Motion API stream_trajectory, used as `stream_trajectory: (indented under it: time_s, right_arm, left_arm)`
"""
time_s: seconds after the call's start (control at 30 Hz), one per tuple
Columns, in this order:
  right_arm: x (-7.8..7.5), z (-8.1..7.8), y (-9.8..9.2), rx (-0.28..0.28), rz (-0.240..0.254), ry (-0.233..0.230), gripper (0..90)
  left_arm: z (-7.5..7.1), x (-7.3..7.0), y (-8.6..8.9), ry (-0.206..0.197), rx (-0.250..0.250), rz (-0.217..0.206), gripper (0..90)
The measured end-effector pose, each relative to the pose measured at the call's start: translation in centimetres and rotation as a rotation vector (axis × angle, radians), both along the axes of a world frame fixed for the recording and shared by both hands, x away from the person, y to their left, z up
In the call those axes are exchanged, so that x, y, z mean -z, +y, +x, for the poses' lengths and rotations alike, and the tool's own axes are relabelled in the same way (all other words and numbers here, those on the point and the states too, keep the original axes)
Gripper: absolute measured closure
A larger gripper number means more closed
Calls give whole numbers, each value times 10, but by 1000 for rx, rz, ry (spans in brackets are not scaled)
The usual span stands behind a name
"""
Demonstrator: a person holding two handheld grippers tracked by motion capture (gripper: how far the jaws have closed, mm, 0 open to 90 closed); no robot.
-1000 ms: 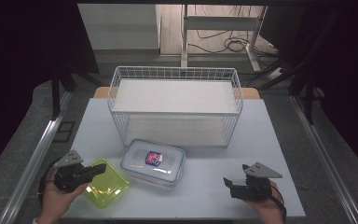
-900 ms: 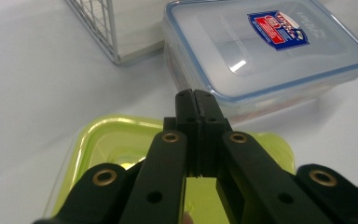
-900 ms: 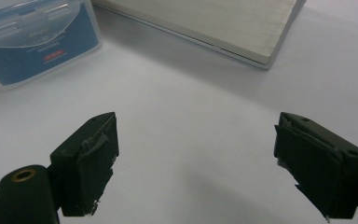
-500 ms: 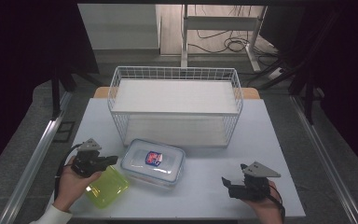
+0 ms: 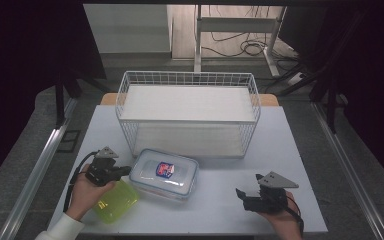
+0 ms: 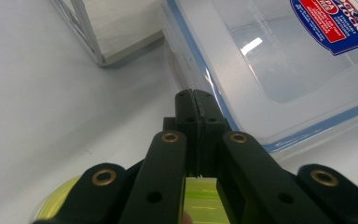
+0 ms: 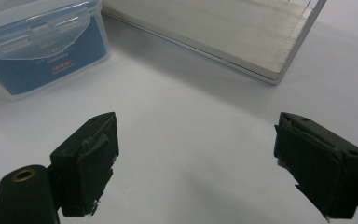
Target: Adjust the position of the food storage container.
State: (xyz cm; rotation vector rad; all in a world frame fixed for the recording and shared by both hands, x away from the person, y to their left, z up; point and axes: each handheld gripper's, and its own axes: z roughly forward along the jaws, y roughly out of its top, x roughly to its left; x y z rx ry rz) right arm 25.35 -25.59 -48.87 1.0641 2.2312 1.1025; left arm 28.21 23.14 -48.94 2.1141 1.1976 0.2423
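Close by the bench's near left corner, the left hand-held gripper [image 5: 122, 171] has its jaws pressed together on nothing, tips just beside the clear lidded container [image 5: 164, 173], above a yellow-green tub [image 5: 116, 201]. The right hand-held gripper [image 5: 245, 196] rests wide open and empty, well apart. Nothing looks grasped or moved into the white wire basket [image 5: 187, 113] yet. The pale bench [image 5: 285, 150] sits in a dim room, cables on the floor.

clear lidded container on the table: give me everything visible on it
The clear container is a rectangular plastic box with rounded corners, a blue-trimmed snap-on lid with side flaps, closed, and a red-and-blue label on top. It lies flat on the table in front of the wire rack. The left gripper's shut jaws are at its left edge; contact unclear.
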Motion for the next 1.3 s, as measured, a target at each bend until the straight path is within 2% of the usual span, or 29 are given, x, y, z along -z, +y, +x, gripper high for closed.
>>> stream_trajectory:
  time_s: [0.2, 0.5, 0.7, 1.3]
  right_arm:
    - [0, 0, 0, 3, -1, 0, 139]
    - [0, 0, 0, 5, -5, 0, 139]
    - [0, 0, -1, 7, -4, 0, 140]
    - [-1, 1, -2, 15, -2, 2, 139]
  left_arm:
    - [-2, 0, -2, -6, -5, 8, 900]
    - [-7, -2, -14, -3, 40, -3, 900]
    - [-6, 2, -19, 6, 40, 1, 900]
    - [-19, 0, -51, 9, 128, 11, 900]
